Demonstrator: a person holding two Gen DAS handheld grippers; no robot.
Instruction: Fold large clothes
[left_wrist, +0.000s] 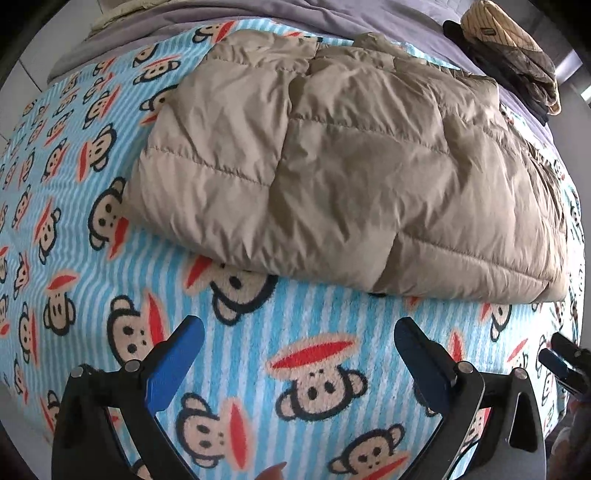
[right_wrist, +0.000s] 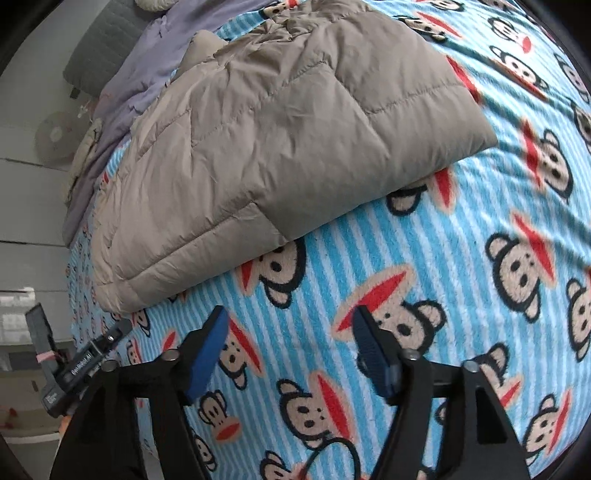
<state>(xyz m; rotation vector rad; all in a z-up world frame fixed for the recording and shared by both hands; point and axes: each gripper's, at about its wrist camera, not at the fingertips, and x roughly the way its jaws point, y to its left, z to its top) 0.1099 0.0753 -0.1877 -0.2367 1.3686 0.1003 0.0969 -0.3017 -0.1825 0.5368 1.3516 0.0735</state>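
One tan quilted jacket (left_wrist: 343, 177), folded, on one blue striped monkey-print blanket (left_wrist: 258, 332); one lilac sheet (left_wrist: 332, 18) beyond it; one pile of dark clothes (left_wrist: 517, 62) at the far corner; two grippers, left (left_wrist: 299, 336) and right (right_wrist: 288, 328), each with two blue-padded fingers

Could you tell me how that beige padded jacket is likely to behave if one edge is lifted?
The jacket will probably flop and sag, since its quilted panels are soft and creased. It looks puffy, so likely light for its bulk. Its smooth shell may slip between open pads.
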